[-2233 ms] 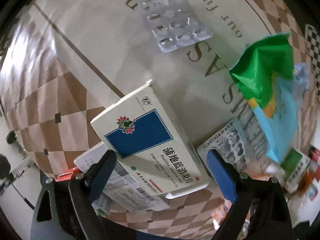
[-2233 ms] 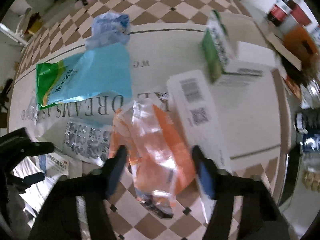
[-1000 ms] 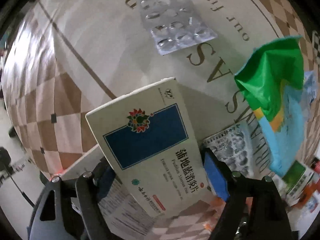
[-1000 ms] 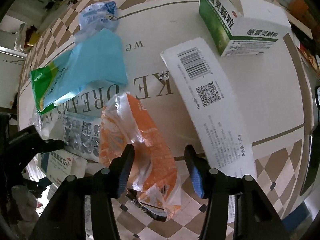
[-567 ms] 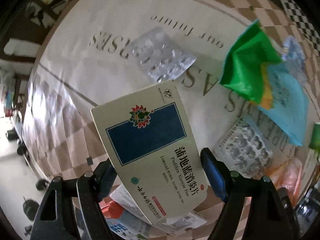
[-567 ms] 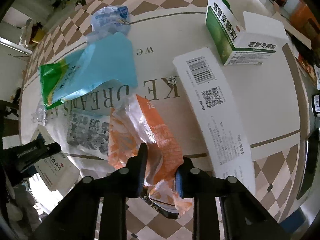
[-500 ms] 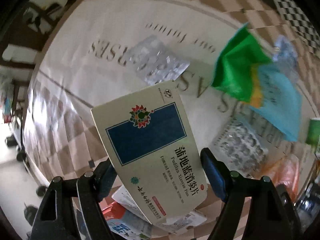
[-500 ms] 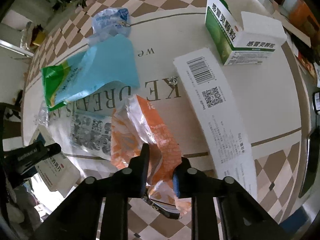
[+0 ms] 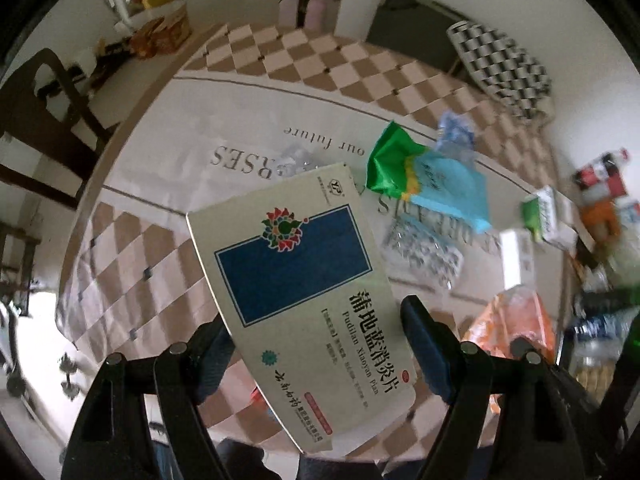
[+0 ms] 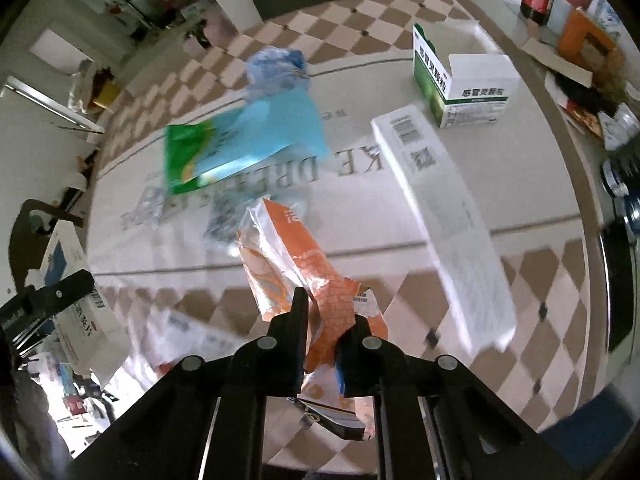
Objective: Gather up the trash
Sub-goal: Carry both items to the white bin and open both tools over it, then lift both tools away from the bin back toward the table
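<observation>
Gripping a white-and-blue box (image 9: 304, 284), the left gripper (image 9: 316, 340) holds it above the table (image 9: 168, 152), long axis slanting away up-left. The right gripper (image 10: 326, 312) pinches an orange wrapper (image 10: 288, 256) in narrow jaws, its length reaching away over the tablecloth.

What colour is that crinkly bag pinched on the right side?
Orange and white crinkly plastic bag, clearest in the right wrist view.

Three boxes (image 10: 440, 208), three bags (image 10: 244, 148), two blister packs (image 9: 424, 252).
</observation>
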A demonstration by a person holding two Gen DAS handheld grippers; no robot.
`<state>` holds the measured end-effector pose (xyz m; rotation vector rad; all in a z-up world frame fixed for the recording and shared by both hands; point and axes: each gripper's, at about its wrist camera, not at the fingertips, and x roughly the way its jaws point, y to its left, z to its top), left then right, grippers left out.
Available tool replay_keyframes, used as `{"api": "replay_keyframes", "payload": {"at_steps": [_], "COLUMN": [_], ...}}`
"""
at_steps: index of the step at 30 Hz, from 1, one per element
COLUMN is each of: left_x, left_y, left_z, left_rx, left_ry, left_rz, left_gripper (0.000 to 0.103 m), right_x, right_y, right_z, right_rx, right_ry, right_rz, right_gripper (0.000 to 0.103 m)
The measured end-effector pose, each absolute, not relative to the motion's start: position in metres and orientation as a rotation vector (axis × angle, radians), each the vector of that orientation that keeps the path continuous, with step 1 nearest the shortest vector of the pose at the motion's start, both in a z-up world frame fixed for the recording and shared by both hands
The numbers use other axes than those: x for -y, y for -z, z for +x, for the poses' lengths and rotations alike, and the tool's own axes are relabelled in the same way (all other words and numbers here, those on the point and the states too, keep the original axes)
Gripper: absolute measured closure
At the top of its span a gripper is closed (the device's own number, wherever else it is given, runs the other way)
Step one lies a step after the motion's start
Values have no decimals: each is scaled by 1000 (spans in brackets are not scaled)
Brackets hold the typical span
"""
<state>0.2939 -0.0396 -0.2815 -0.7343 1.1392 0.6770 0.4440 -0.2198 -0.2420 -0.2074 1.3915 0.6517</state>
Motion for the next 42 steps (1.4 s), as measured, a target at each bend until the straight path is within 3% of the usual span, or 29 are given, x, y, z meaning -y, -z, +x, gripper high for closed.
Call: {"api": "replay_keyframes", "payload": {"at_steps": [4, 8, 15, 20, 29, 33, 34, 35, 36, 38, 40, 42], "left_x": [61, 78, 112, 132, 149, 146, 145, 143, 143, 144, 147, 149], "left_y": [236, 230, 272, 363, 610, 669, 676, 682, 685, 694, 692, 695], "left_z": [210, 139, 26, -6, 20, 23, 21, 17, 13, 6, -2, -9], "left_rx": [-1088, -1078, -1205, -1335, -1524, -1557, -1557, -1554, -1556, -1561, -1554, -1542], "left_ry": [-597, -501, -395, -400, -349, -369, -390, -417, -444, -494, -535, -568], "left_rz": [-747, -767, -867, -930, -1016, -978, -960, -938, -909, -832, -756, -694], "left_gripper": [25, 25, 25, 26, 27, 23, 22, 12, 1, 0, 0, 0], "right_x": [242, 272, 354, 388, 379, 361, 357, 352, 346, 342, 341, 338], "right_y": [222, 219, 276, 364, 573, 659, 675, 692, 707, 729, 742, 747], "right_z": [389, 317, 177, 128, 116, 121, 124, 123, 123, 124, 119, 114], "right_rx": [-1359, -1358, -1535, -1685, -1767, -1801, -1815, -1828, -1839, -1848, -1837, -1818], "right_ry": [-676, -660, -556, -454, -384, -402, -402, -406, -420, -443, -473, -484], "right_rz": [-152, -54, 91, 107, 59, 26, 24, 15, 3, -24, -58, -147], "right_gripper": [93, 93, 93, 93, 93, 91, 89, 78, 55, 27, 18, 3]}}
